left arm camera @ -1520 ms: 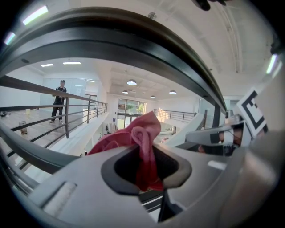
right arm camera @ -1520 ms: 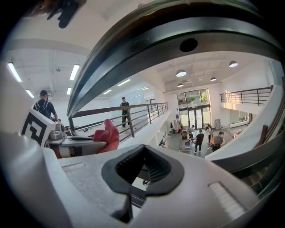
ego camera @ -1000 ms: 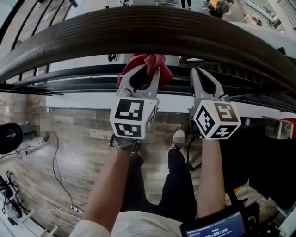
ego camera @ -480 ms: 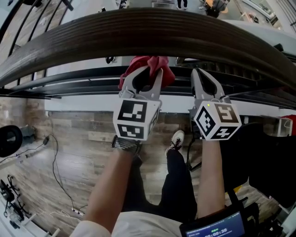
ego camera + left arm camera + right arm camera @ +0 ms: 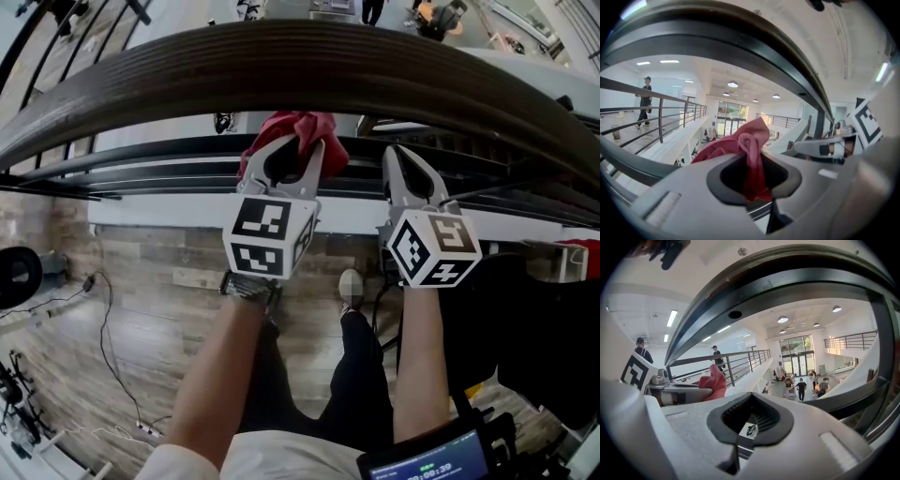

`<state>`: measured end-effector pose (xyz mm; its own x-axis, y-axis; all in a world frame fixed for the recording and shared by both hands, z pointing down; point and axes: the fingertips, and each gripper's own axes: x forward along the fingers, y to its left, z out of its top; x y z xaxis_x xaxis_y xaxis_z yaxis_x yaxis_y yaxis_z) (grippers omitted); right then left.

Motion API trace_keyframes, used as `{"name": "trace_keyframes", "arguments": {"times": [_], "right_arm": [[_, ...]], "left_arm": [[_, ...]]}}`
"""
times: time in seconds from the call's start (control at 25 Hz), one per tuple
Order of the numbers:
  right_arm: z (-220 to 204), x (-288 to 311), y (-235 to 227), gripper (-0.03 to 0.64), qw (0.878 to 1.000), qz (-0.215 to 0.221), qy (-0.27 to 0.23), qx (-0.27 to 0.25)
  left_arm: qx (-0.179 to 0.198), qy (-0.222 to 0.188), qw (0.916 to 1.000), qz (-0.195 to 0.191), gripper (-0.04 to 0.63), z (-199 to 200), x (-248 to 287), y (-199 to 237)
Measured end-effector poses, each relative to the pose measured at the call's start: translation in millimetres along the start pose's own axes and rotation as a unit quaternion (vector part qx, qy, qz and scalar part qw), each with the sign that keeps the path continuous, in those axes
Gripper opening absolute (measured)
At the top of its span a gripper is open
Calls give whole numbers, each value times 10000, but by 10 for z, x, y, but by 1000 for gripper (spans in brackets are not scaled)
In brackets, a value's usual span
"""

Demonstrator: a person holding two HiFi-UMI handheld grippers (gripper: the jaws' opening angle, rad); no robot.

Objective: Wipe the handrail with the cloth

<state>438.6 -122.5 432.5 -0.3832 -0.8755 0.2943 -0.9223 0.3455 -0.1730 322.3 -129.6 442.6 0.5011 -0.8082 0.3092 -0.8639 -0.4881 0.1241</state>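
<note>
A broad dark wooden handrail (image 5: 309, 66) curves across the top of the head view. Just under its near edge my left gripper (image 5: 298, 148) is shut on a bunched red cloth (image 5: 300, 127). The left gripper view has the cloth (image 5: 740, 145) pinched between the jaws of the left gripper (image 5: 752, 161), with the handrail (image 5: 740, 42) arching overhead; I cannot tell whether cloth and rail touch. Beside it, my right gripper (image 5: 392, 152) points under the rail with its jaws together. Nothing lies between the pads of the right gripper (image 5: 750, 401), and the cloth (image 5: 714, 380) shows at its left.
Dark metal rails (image 5: 141, 159) and a white beam (image 5: 187, 211) run below the handrail. Wood flooring (image 5: 141, 300) with cables (image 5: 108, 319) lies under the person's legs (image 5: 361, 375). A screen device (image 5: 431, 459) hangs at the waist. People (image 5: 801, 387) stand on the lower floor beyond.
The person's foot has stepped and the floor has shifted in view. Both grippers have slid slightly along under the rail, side by side, and the cloth remains gripped.
</note>
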Motion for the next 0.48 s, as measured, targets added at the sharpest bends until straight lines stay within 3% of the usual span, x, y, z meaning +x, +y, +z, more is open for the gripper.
{"name": "trace_keyframes", "arguments": {"times": [0.48], "right_arm": [[63, -15, -58, 3, 9998, 151, -15, -156]], "left_arm": [[-35, -5, 10000, 10, 86, -6, 96, -104]]}}
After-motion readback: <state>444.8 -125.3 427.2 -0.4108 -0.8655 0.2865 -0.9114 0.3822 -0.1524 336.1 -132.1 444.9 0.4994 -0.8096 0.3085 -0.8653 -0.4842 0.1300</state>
